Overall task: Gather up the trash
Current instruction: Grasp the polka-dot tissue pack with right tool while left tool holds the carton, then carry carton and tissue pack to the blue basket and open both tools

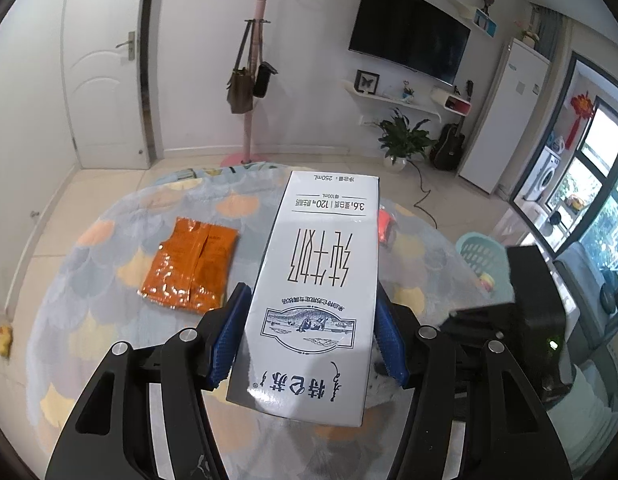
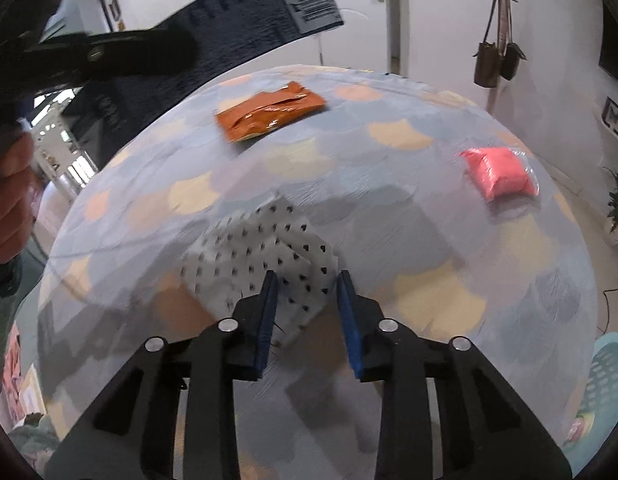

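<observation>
My left gripper (image 1: 309,294) is shut on a white milk carton (image 1: 321,280), its blue pads pressing on both sides, and holds it above the round table (image 1: 109,320). In the right wrist view the carton (image 2: 245,28) shows dark and blurred at the upper left. My right gripper (image 2: 307,280) is down at the table, its pads against a crumpled white paper with black dots (image 2: 261,248). An orange wrapper (image 1: 191,266) (image 2: 269,110) lies flat on the cloth further back. A pink packet (image 2: 499,176) lies to the right, and its edge (image 1: 384,226) peeks from behind the carton.
A teal laundry-style basket (image 1: 483,256) (image 2: 605,380) stands on the floor to the right of the table. A person's hand (image 2: 9,208) shows at the left edge. A pink coat stand (image 1: 253,80), a potted plant (image 1: 401,140) and a door (image 1: 105,64) are beyond the table.
</observation>
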`<state>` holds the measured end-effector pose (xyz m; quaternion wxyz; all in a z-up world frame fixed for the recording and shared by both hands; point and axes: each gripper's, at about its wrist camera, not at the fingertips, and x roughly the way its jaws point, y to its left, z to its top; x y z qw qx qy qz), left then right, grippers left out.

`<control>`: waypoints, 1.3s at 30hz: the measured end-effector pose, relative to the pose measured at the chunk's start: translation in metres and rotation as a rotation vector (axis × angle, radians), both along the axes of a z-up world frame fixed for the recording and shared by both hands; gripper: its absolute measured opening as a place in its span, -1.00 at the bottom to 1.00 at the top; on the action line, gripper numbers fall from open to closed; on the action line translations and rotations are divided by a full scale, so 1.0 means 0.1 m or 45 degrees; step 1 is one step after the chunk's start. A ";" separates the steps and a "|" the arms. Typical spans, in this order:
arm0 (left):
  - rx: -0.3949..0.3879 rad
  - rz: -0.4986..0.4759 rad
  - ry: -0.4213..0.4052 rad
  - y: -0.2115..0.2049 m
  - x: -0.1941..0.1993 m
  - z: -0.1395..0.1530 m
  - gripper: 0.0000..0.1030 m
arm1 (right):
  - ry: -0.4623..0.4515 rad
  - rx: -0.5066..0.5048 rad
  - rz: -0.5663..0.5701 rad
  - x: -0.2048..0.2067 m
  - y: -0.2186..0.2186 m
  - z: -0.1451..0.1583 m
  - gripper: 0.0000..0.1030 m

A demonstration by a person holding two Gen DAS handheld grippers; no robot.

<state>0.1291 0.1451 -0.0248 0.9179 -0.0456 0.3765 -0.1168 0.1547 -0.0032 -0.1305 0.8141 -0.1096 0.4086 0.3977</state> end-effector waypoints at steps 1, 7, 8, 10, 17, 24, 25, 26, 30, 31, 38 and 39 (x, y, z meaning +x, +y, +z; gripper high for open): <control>-0.003 0.003 0.000 0.02 -0.01 0.00 0.11 | 0.006 0.012 0.014 -0.04 0.00 0.01 -0.52; -0.016 0.011 0.003 0.06 -0.15 -0.06 0.11 | 0.028 -0.003 0.076 -0.22 0.01 -0.05 -0.50; -0.019 0.012 0.004 0.06 -0.17 -0.07 0.11 | 0.050 0.012 0.061 -0.18 0.00 -0.05 -0.49; -0.023 0.017 0.007 0.06 -0.19 -0.09 0.11 | 0.086 0.042 0.036 -0.08 0.02 -0.04 -0.27; -0.022 0.017 0.001 0.05 -0.21 -0.10 0.11 | 0.103 0.066 0.044 -0.02 0.26 -0.02 0.16; -0.040 0.047 -0.058 0.03 -0.25 -0.01 0.11 | 0.120 0.123 0.069 -0.15 0.33 0.01 -0.91; -0.045 0.047 -0.067 0.01 -0.25 0.02 0.11 | 0.123 0.161 0.061 -0.17 0.26 0.05 -0.92; -0.056 0.046 -0.079 -0.01 -0.25 0.05 0.11 | 0.126 0.185 0.055 -0.19 0.21 0.08 -0.93; -0.106 0.047 -0.136 -0.13 -0.26 0.21 0.11 | 0.063 0.250 -0.055 -0.24 -0.15 0.31 -0.93; -0.123 0.040 -0.151 -0.19 -0.25 0.25 0.11 | 0.046 0.260 -0.085 -0.21 -0.23 0.38 -0.93; -0.198 -0.096 -0.200 -0.73 -0.04 0.52 0.11 | -0.179 0.319 -0.351 -0.23 -1.11 0.91 -0.93; -0.208 -0.123 -0.203 -0.85 0.01 0.55 0.11 | -0.226 0.311 -0.401 -0.25 -1.26 0.98 -0.93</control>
